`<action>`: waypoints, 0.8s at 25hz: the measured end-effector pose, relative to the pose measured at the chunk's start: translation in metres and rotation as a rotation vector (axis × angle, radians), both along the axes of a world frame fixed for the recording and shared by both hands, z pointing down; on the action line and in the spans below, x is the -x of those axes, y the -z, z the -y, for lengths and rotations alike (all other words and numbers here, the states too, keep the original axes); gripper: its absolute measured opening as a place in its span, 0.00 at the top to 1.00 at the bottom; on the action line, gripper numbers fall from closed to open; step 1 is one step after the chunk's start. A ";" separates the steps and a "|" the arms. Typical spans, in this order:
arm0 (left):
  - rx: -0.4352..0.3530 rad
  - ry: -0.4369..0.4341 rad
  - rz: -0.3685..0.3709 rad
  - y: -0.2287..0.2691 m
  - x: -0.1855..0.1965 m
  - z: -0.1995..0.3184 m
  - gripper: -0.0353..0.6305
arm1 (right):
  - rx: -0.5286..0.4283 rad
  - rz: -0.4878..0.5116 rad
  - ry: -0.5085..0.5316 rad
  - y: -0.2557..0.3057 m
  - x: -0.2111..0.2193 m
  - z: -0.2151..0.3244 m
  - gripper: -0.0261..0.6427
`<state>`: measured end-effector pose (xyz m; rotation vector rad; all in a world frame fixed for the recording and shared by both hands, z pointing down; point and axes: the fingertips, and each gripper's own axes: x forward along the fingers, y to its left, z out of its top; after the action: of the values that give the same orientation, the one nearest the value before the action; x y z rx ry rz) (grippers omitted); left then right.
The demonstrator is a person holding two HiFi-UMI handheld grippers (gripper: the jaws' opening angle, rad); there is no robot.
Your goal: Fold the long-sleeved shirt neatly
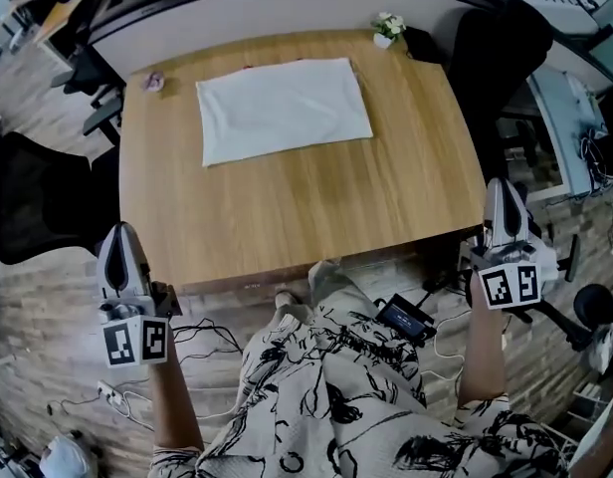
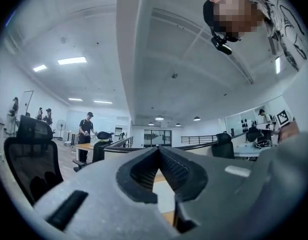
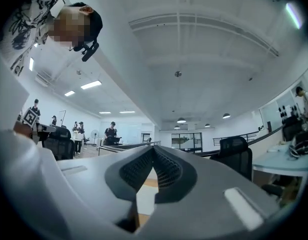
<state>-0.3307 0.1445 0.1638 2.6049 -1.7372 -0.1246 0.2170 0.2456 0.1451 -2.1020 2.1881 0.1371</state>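
Folded white shirt [image 1: 284, 110] lies flat on tabletop [image 1: 306, 207], 12 o'clock. Left gripper [image 1: 118, 237] at 8 o'clock, right gripper [image 1: 499, 195] at 4 o'clock; both jaws closed, empty.

A small pinkish thing [image 1: 152, 82] on the table [image 1: 287, 207] is too small to identify.

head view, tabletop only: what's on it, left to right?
small purplish object → folded white shirt → potted white flowers
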 end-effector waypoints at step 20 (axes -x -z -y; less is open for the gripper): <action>-0.035 0.160 0.042 0.008 0.019 -0.100 0.94 | -0.035 0.004 -0.047 0.005 -0.022 -0.092 0.95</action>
<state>-0.3502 0.2441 0.1557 2.5063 -1.9750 -0.1032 0.2386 0.3377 0.1397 -2.1336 2.1191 0.1732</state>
